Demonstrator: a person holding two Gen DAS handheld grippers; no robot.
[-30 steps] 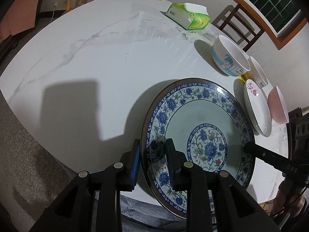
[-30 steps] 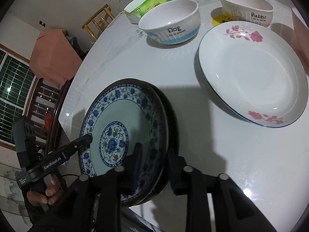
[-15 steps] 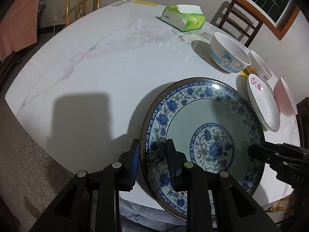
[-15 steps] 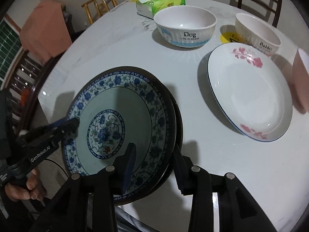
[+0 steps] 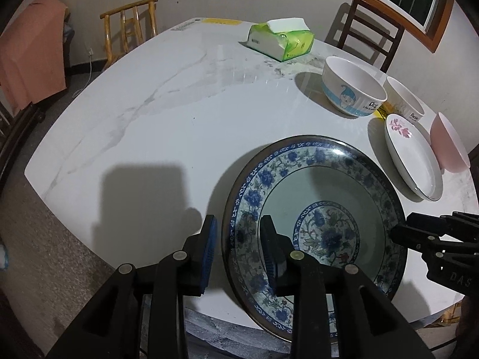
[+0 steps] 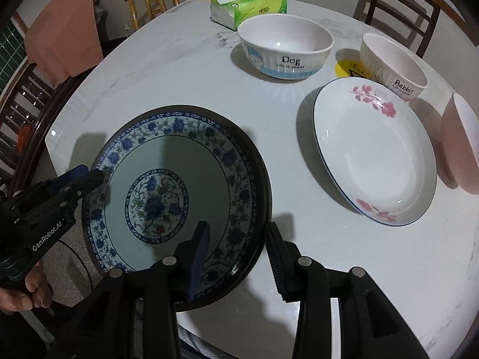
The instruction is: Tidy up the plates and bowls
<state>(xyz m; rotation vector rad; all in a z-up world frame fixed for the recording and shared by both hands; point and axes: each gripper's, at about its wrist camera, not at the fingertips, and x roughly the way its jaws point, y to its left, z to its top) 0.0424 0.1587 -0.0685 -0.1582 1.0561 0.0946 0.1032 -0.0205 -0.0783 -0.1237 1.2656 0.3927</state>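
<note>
We see the blue-patterned plate overhanging the table; left gripper and right gripper straddle opposite rims, jaws parted.

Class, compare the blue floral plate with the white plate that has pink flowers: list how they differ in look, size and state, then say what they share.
1. The blue floral plate is patterned over its rim and centre; the white plate carries only pink sprays.
2. The blue plate looks larger.
3. The left gripper and right gripper each straddle the blue plate's rim; the white plate lies untouched.
Shared: both are round, shallow and empty, on the table.
</note>
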